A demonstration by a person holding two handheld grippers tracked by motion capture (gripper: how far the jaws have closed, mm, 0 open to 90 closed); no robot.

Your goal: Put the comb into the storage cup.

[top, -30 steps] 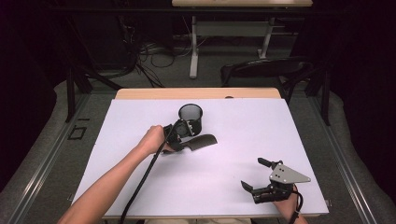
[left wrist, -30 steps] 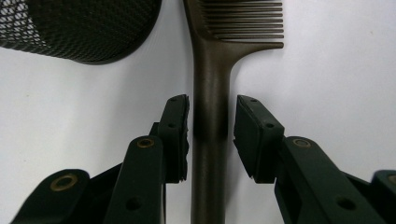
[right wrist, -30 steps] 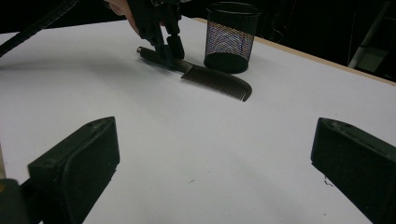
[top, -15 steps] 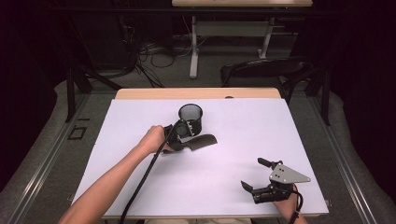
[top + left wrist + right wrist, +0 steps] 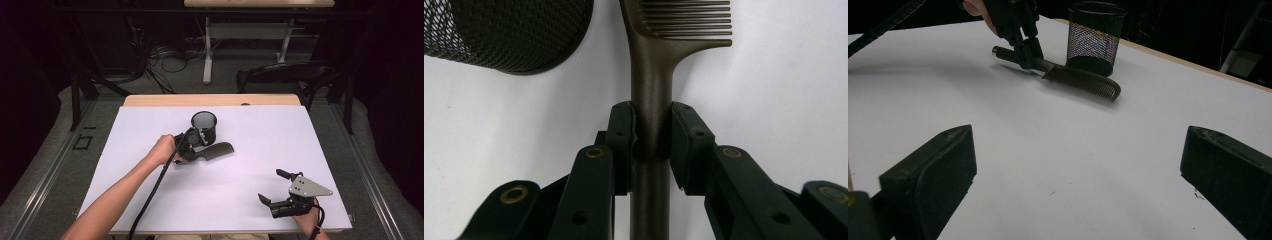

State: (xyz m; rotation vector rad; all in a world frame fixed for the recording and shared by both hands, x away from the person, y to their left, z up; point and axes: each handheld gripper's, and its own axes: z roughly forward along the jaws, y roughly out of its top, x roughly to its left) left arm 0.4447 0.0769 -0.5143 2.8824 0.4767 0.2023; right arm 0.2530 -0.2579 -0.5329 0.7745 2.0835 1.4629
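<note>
My left gripper [image 5: 651, 130] pinches the handle of the comb [image 5: 659, 75] — pads pressed on both sides, jaws having just closed on it. The comb lies flat on the white table [image 5: 150, 125], teeth end pointing toward 3 o'clock in the high view, just beside the mesh cup [image 5: 204, 126] at its 6 o'clock. My right gripper [image 5: 274, 189] sits well apart, near the table's 5 o'clock corner — jaws spread wide, nothing between them.
</note>
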